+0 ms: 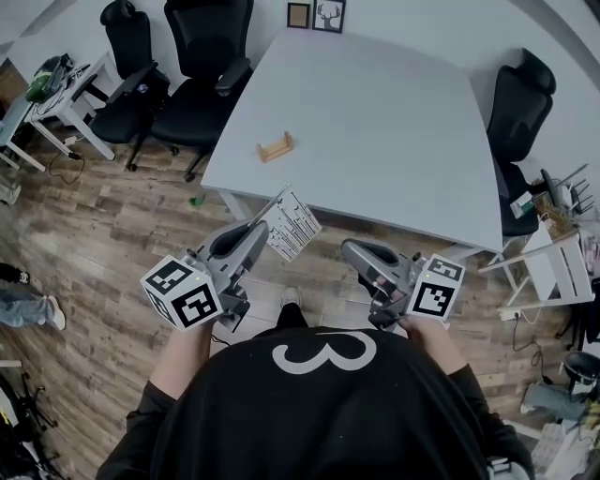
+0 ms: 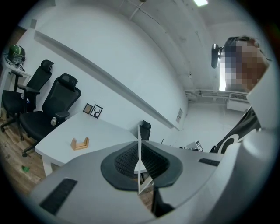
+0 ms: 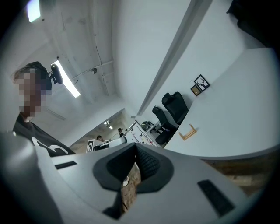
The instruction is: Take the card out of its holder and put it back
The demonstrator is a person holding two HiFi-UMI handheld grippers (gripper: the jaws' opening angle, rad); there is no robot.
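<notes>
Left hand-held gripper: You are holding the left hand-held gripper (image 1: 266, 227) low in front of your chest. Its jaws are pressing together on the lower edge of the card.

Card: The white rectangular card printed with black lines (image 1: 293, 223) is sticking up and forward out of the left jaws, tilting toward your right. It is hanging in the air over the brown wood-plank floor (image 1: 112, 234), just short of the desk's near edge and close to its near left corner. In the left gripper view it is showing edge-on as a thin white line between the two dark pads.

Right hand-held gripper: You are carrying the right hand-held gripper (image 1: 352, 249) beside the left one, also over the floor. Its jaws are closing tip to tip with nothing between them, and only floor is showing through the slit behind the tips.

Holder: The small U-shaped wooden card holder (image 1: 276, 146) is standing empty on the pale grey desk (image 1: 394, 122), near the left edge and well apart from the card.

Surroundings: Black office chairs (image 1: 202, 66) are standing past the desk's left edge, and two small framed pictures (image 1: 314, 15) are leaning at the far edge.
</notes>
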